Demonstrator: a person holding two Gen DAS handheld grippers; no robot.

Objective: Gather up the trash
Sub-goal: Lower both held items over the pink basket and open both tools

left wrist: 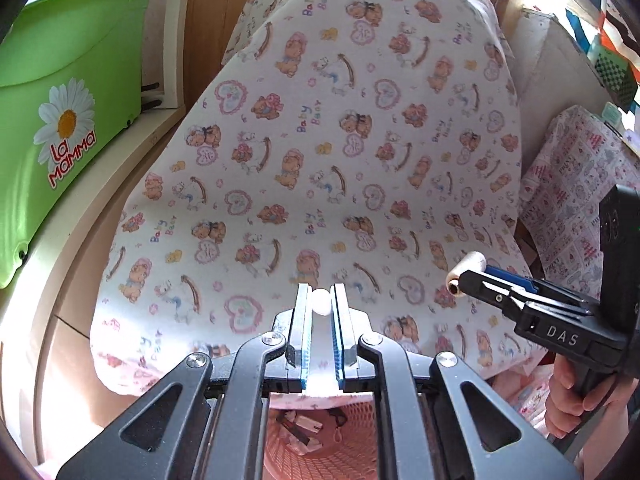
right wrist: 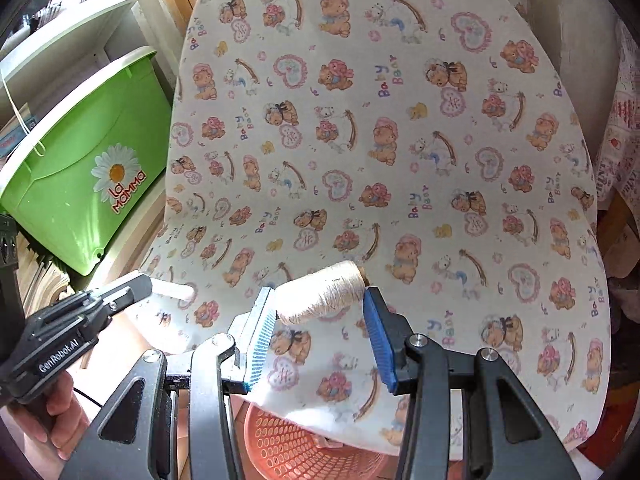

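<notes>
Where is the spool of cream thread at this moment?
In the right wrist view the spool of cream thread sits clamped between the right tongs, above the bear-print cloth.

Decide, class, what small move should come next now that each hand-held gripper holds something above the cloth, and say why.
Probably lower both toward the pink mesh basket and release. The right hand-held gripper is clamped on a spool of cream thread, the left hand-held gripper is shut on a small white object, and the basket opening lies just below both, at the edge of the teddy-bear cloth.
</notes>
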